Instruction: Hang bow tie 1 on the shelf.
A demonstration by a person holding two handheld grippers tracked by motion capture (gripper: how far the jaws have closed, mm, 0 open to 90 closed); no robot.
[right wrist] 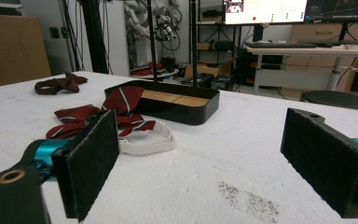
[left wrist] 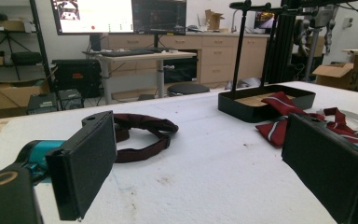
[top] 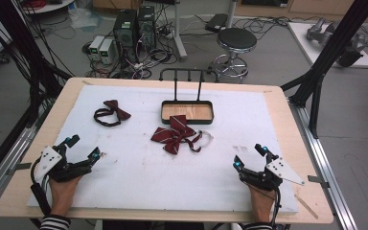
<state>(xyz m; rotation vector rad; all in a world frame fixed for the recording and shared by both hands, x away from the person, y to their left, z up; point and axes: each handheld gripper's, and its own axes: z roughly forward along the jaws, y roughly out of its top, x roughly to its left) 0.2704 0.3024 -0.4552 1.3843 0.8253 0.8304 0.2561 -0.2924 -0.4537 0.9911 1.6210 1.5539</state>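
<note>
Left hand-held gripper (top: 82,149): jaws wide, holding nothing, resting on table (top: 278,103) edge
Dark bow tie (top: 111,112) ahead of it, slightly right, near, strap looped leftward
Striped bow tie (top: 175,134) between both hand-held grippers, ahead-left of right one, long axis roughly crosswise, touching black tray (top: 187,111) front
Right hand-held gripper (top: 249,156): jaws wide, empty; about as near striped tie as left one

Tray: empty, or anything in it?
Not quite empty: the tray's wooden floor is bare, but the striped bow tie laps over its front rim.
</note>
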